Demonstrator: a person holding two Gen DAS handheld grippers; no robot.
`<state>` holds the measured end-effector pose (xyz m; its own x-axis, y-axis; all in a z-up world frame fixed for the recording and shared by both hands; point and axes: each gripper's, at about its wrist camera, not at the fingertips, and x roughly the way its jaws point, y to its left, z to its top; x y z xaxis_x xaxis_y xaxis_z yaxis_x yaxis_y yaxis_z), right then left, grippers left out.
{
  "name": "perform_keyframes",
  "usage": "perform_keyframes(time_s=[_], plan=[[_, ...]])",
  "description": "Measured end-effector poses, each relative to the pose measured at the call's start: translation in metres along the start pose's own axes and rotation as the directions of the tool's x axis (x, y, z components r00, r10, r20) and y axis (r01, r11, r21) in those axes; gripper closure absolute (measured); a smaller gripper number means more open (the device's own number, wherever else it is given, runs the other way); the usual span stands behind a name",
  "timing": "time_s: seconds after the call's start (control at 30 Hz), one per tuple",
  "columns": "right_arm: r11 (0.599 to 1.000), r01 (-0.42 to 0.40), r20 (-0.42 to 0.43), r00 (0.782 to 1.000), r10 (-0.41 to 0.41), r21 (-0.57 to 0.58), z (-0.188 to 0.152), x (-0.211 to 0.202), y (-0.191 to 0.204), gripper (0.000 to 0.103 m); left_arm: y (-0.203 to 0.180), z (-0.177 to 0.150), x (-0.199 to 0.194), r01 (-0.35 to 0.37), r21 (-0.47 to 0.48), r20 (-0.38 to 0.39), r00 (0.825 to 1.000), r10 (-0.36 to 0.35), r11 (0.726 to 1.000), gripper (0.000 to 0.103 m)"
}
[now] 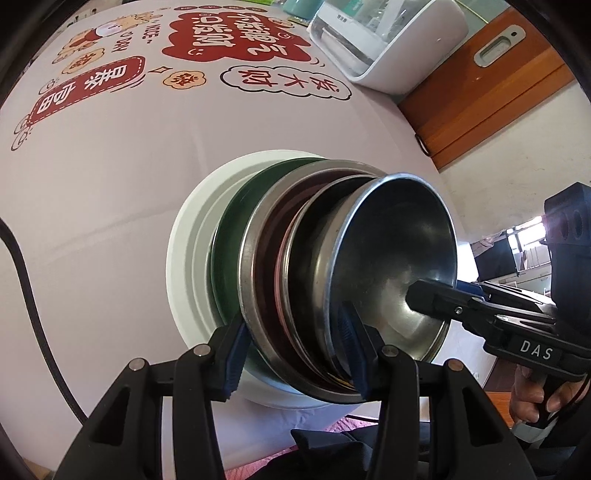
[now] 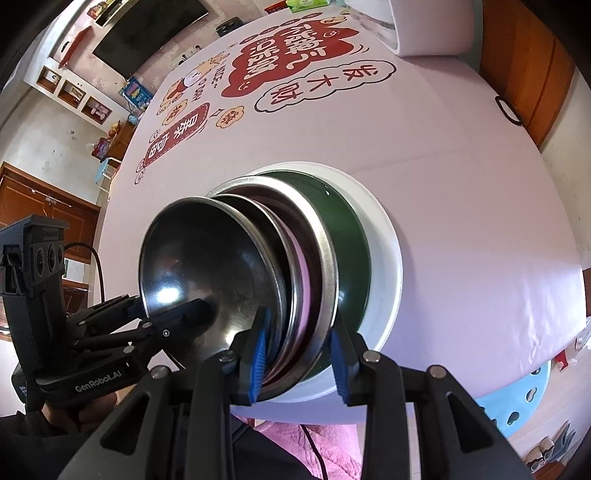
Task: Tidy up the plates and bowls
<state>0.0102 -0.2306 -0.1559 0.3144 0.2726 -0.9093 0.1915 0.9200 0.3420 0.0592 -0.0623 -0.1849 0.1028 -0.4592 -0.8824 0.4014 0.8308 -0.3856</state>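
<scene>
Steel fills the gap of both tongs. The left tongs (image 1: 291,332) have one blue pad (image 1: 349,332) inside the top steel bowl (image 1: 399,251) and the other outside the rim of the wide steel dish (image 1: 255,236), pinching the nested walls between them. The right tongs (image 2: 299,339) straddle the same pile from the opposite side, one pad inside the steel bowl and one just outside the wide steel dish. The pads lie right at the metal, but I cannot tell whether they press on it.

Between the steel bowl and the wide steel dish sit a second steel dish (image 1: 314,206) and a pink plate (image 2: 303,269), only their edges showing. Under the wide steel dish lies a dark green plate (image 2: 351,251), and beneath that a white plate (image 2: 388,258) that rests on the desk (image 1: 110,184), close to its near edge.

A hand (image 1: 535,398) grips the handle of the right tongs. Below the tongs, pink quilted fabric (image 2: 295,443) shows past the desk edge. The desk is covered by a pale cloth with red printed characters (image 1: 236,33) far beyond the pile. A white appliance with a clear lid (image 1: 384,44) stands at the far edge. A black cable (image 1: 22,280) runs off to the left of the left tongs. A light blue stool (image 2: 524,398) stands right of the right tongs.
</scene>
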Motion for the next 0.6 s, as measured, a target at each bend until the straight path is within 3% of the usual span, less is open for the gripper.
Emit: perform_keyframes(time_s=[0.17,0.43,0.6], plan=[[1.0,0.013,0.012,1.0,-0.013,-0.001,0.004,-0.003,0.0,0.07,-0.001,0.002,-0.003,-0.015,0.003,0.003,1.0,0.015,1.0,0.054],[0.999,0.027,0.053,0.998,-0.029,0.027,0.013,-0.017,-0.002,0.07,0.0,0.007,-0.032,-0.069,-0.003,0.091,0.993,0.069,0.998,0.049],[1.0,0.009,0.133,0.991,-0.01,0.01,0.015,-0.029,0.005,0.07,0.01,0.009,-0.059,-0.129,-0.045,0.174,0.975,0.135,0.991,0.046]])
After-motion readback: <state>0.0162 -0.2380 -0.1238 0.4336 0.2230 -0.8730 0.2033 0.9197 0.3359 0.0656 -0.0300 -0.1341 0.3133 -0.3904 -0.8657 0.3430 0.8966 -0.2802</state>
